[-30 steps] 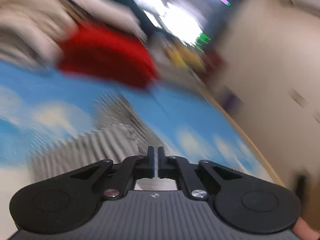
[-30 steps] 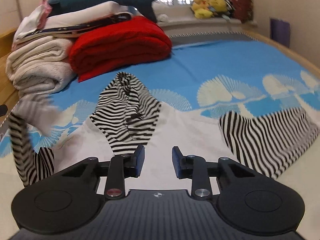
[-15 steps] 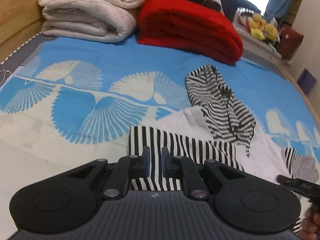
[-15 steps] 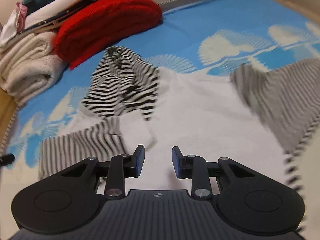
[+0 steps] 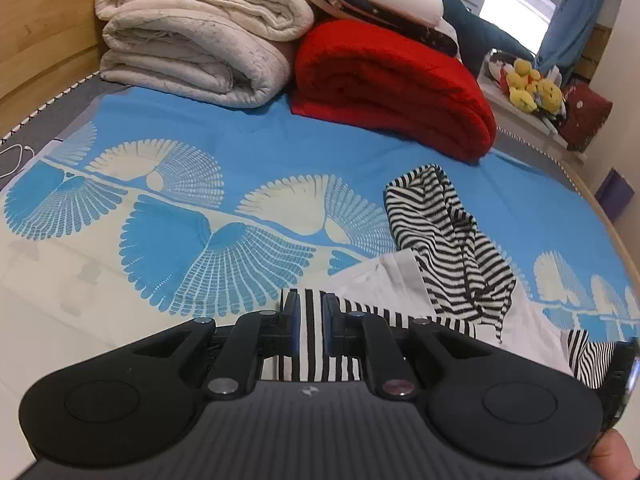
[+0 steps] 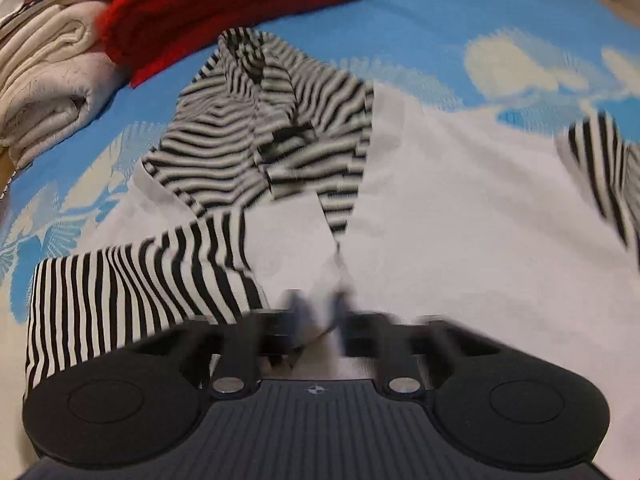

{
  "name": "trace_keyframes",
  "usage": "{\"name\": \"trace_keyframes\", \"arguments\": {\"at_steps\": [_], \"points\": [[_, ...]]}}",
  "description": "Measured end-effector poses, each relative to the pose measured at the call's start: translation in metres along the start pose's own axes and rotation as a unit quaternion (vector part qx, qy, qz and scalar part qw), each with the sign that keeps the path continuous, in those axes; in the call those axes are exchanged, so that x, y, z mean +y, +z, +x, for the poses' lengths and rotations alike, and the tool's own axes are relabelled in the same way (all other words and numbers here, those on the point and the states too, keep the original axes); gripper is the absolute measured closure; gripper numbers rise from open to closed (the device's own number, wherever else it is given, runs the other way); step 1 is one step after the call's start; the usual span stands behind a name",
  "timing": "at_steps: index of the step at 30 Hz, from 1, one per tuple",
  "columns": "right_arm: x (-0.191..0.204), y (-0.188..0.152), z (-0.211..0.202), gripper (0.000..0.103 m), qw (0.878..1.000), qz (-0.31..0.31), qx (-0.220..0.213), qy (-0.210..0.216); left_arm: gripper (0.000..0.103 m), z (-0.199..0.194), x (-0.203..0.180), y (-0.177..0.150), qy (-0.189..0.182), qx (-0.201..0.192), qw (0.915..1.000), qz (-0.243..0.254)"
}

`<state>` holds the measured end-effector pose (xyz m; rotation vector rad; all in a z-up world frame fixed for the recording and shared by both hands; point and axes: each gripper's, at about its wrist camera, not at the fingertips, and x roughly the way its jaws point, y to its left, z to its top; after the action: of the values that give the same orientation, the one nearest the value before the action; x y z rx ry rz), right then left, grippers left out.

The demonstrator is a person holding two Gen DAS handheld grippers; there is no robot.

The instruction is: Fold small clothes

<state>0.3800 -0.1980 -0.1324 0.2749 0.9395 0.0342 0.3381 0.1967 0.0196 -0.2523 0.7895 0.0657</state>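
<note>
Both claws hover low over the garment. Left gripper [image 5: 308,322] has its blue-padded jaws parted a little, straddling the striped sleeve [image 5: 316,344] without clearly pressing it; half a second ago the sleeve lay just ahead of the tips, now it runs between them. Right gripper [image 6: 318,312] is smeared by motion: its jaws have just been closing, and white cloth sits between them, though the blur hides whether the pads bite, so I cannot tell if it grips. It has also sunk closer to the fabric than a moment ago.

White hooded top [image 6: 452,200] lies spread flat on the bedspread [image 5: 240,148], soft knit, smooth body with black-and-white striped sleeves. Its long axis runs away from the cameras, the crumpled striped hood [image 5: 448,240] at the far end pointing toward the folded bedding. One sleeve stretches out to the left in the right wrist view.

Beyond, a plush red blanket [image 5: 392,80] and rolled cream quilts [image 5: 192,52] sit stacked side by side, touching.
</note>
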Motion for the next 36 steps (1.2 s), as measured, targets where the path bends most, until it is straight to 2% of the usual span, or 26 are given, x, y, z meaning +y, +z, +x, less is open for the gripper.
{"name": "trace_keyframes", "arguments": {"at_steps": [4,9,12,13,14,15,17,19,20,23,25,28,29,30,31,32,34,36], "points": [[0.007,0.014,-0.037,0.098,0.997,-0.005,-0.067,0.044,0.091,-0.004,0.002,0.001,-0.003,-0.003,1.0,-0.001],[0.003,0.03,-0.114,0.098,0.983,0.017,-0.162,0.09,0.091,-0.006,-0.004,-0.002,-0.008,-0.002,1.0,0.003],[-0.01,0.031,-0.156,0.098,0.975,0.03,-0.202,0.092,0.091,-0.007,-0.013,-0.006,-0.008,-0.004,0.9997,0.021],[-0.017,0.029,-0.166,0.098,0.974,0.031,-0.208,0.078,0.091,-0.006,-0.017,-0.007,-0.008,-0.004,0.9995,0.029],[-0.024,0.027,-0.172,0.098,0.977,0.028,-0.205,0.048,0.091,-0.005,-0.02,-0.009,-0.008,-0.002,0.9993,0.038],[-0.032,0.024,-0.17,0.098,0.981,0.022,-0.19,-0.004,0.091,-0.004,-0.022,-0.01,-0.009,0.0,0.999,0.045],[-0.053,0.016,-0.147,0.098,0.986,0.011,-0.138,-0.096,0.091,0.0,-0.027,-0.016,-0.013,0.007,0.9983,0.057],[-0.085,0.009,-0.116,0.098,0.988,0.041,-0.068,-0.133,0.091,0.007,-0.032,-0.023,-0.023,0.026,0.9971,0.068],[-0.097,0.008,-0.108,0.094,0.987,0.06,-0.054,-0.142,0.091,0.01,-0.034,-0.028,-0.027,0.035,0.9963,0.073],[-0.115,0.008,-0.103,0.094,0.985,0.074,-0.054,-0.146,0.091,0.024,-0.039,-0.039,-0.048,0.07,0.9933,0.078],[-0.115,0.009,-0.102,0.091,0.988,0.066,-0.056,-0.126,0.091,0.033,-0.043,-0.048,-0.062,0.093,0.9901,0.085],[-0.112,0.007,-0.092,0.075,0.996,0.068,-0.025,-0.052,0.091,0.05,-0.051,-0.067,-0.089,0.136,0.9819,0.096],[-0.113,0.005,-0.087,0.063,0.997,0.069,-0.013,-0.036,0.091,0.056,-0.053,-0.074,-0.098,0.15,0.9783,0.104],[-0.113,0.003,-0.08,0.052,0.997,0.069,-0.001,-0.032,0.091,0.063,-0.056,-0.084,-0.106,0.168,0.973,0.118],[-0.113,0.0,-0.072,0.052,0.997,0.064,0.012,-0.033,0.091,0.069,-0.058,-0.093,-0.109,0.183,0.9677,0.135],[-0.114,-0.004,-0.066,0.052,0.997,0.055,0.026,-0.04,0.091,0.075,-0.059,-0.101,-0.107,0.194,0.9638,0.149],[-0.115,-0.011,-0.047,0.05,0.992,0.018,0.087,-0.094,0.09,0.088,-0.057,-0.121,-0.075,0.227,0.9538,0.182],[-0.117,-0.015,-0.052,0.047,0.991,0.005,0.084,-0.1,0.088,0.095,-0.056,-0.134,-0.032,0.242,0.946,0.213]]}}
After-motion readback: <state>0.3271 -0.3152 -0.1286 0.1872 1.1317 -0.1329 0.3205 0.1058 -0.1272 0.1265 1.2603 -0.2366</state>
